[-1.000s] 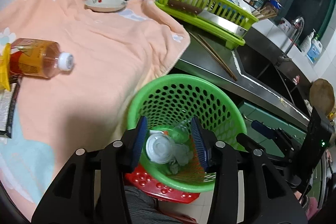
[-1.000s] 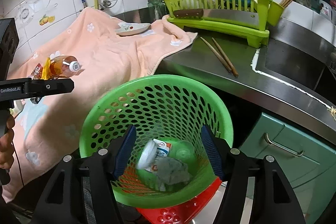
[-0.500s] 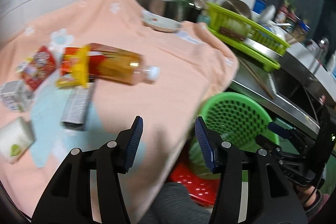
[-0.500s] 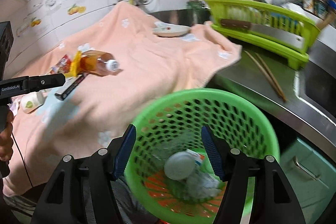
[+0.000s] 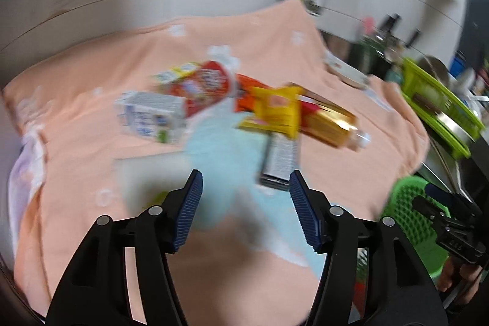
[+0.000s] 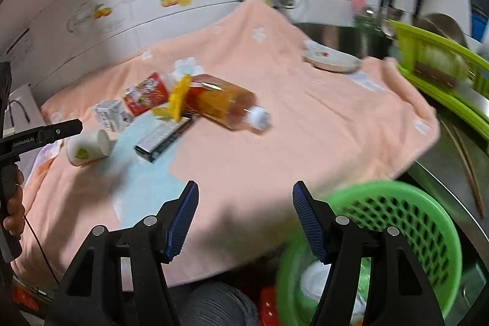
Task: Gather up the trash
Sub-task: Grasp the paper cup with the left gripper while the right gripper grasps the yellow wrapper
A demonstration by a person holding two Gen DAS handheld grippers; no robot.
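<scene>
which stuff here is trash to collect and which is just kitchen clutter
Job: bottle, paper cup, milk carton, red snack bag, yellow wrapper, dark flat pack, green basket.

Lying about: saucer, dish rack, chopsticks, peach towel.

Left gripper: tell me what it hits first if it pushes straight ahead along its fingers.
Probably the peach towel itself, at its pale blue patch. The left gripper is open and empty. Beyond that patch lies the dark flat packet, slightly to the right. The picture is blurred, so depth is uncertain.
</scene>
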